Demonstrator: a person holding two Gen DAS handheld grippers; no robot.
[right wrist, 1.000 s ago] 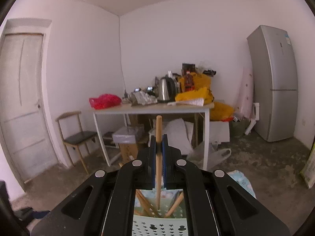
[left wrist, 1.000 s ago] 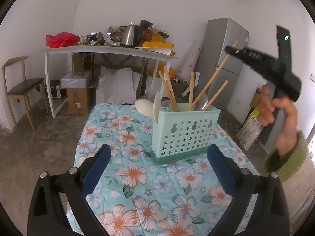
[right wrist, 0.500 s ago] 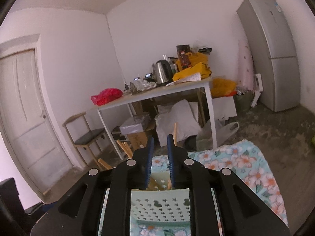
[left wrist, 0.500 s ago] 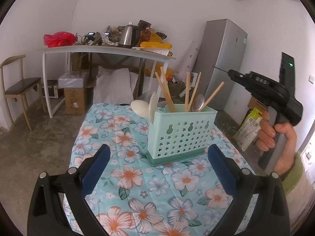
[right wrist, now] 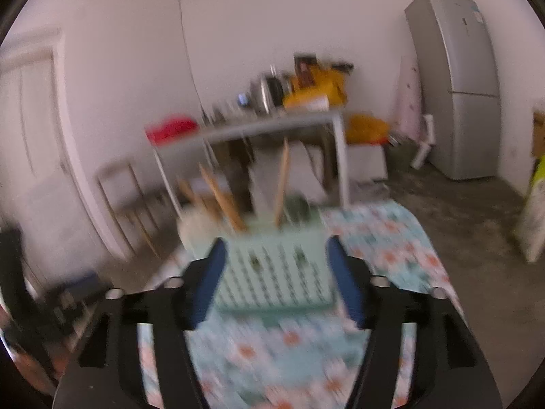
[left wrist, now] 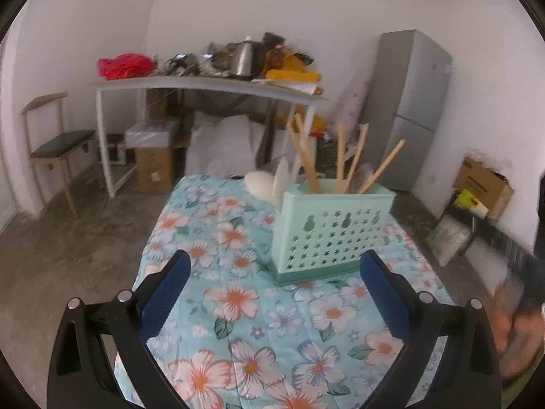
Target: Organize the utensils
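Left gripper: I hold it low over the near end of the table, its blue pads spread wide apart with nothing between them but tablecloth.
Right gripper: its jaws are opening; I carry nothing in it, and the caddy shows in the gap beyond the pads without touching them. This view is smeared by motion.
My right hand: a blurred shape at the right edge of the left view, wrapped round a dark handle.
Utensil caddy: mint-green plastic, punched with stars and gourd-shaped holes, standing upright on the table, ahead of both grippers and apart from them.
Chopsticks: several wooden sticks stand in the caddy, leaning in different directions, their tops fanned out above the rim.
Metal spoon: its bowl pokes up among the sticks; too blurred to say more.
White spoons: pale rounded bowls rise at the caddy's left end; I cannot tell whether they sit inside it or just behind.
Table: covered with a light blue cloth printed with orange and white flowers.
Background: a white desk heaped with a kettle, a red bag and yellow packets, a wooden chair at left, a grey fridge at right.
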